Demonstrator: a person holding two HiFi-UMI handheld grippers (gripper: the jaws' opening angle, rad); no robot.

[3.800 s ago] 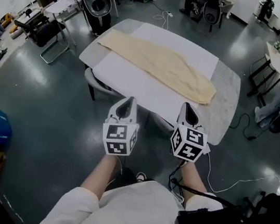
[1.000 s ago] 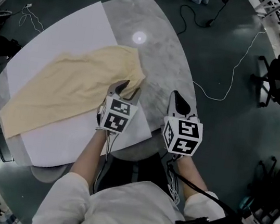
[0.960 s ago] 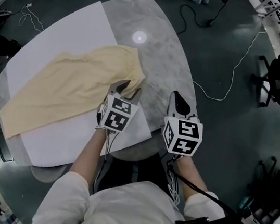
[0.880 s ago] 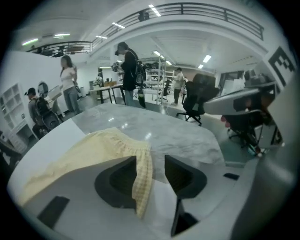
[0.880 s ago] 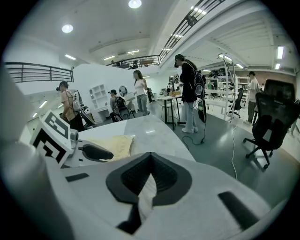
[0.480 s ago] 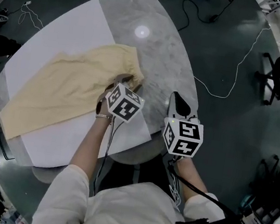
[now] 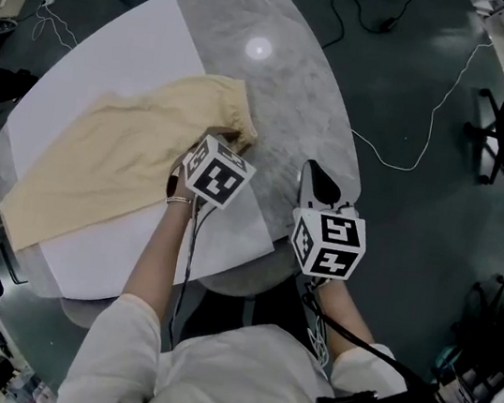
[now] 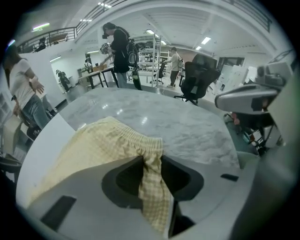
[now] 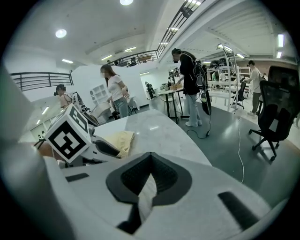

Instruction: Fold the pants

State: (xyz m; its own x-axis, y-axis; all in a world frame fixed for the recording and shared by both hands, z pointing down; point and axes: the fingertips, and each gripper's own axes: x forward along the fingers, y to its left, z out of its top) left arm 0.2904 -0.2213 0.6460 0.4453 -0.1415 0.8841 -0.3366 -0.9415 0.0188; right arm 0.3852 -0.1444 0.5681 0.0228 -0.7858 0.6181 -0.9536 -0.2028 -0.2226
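The head view is showing the pale yellow pants (image 7: 116,160) lying flat and stretching diagonally across a white sheet (image 7: 115,51) on the round marble worktop (image 7: 295,108). Their gathered waistband (image 7: 237,113) is reaching just past the sheet's edge onto the bare stone. The left gripper (image 7: 235,141) is pointing steeply down at the near corner of that waistband. In the left gripper view its fingers (image 8: 93,201) are closing on the pants. A bunched fold of checked fabric is running up through the slot between them, and the rest of the pants is spreading out beyond on the worktop. The right gripper (image 7: 316,173) is hovering just beside the left one, over bare marble near the worktop's edge and apart from the pants. In the right gripper view its fingers (image 9: 197,201) are standing closed, with the tips meeting. A pale sliver is showing in the slit behind the tips, too small to identify. People (image 9: 190,79) are standing in the room beyond.
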